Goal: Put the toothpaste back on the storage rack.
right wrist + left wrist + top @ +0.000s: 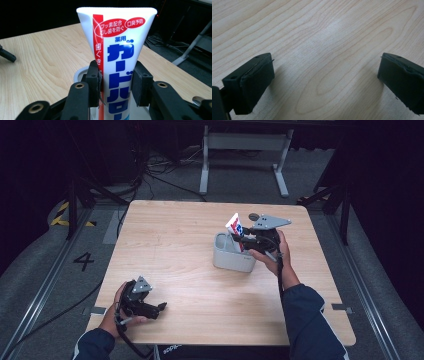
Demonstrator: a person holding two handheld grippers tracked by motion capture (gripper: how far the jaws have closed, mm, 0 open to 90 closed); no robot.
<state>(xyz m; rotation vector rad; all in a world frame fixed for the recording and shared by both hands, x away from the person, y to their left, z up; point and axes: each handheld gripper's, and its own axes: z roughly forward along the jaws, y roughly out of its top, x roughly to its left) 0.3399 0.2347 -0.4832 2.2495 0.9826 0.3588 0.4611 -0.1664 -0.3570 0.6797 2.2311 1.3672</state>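
Upright, right gripper (116, 82) clamps toothpaste tube (117, 50) over grey cup (231, 256)

Wooden table (190, 270); white table frame (245, 150) behind; floor cables (160, 175).

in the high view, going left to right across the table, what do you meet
left tongs, open and near the table's front edge → grey holder → toothpaste tube, standing up out of the holder → right tongs, shut on the tube
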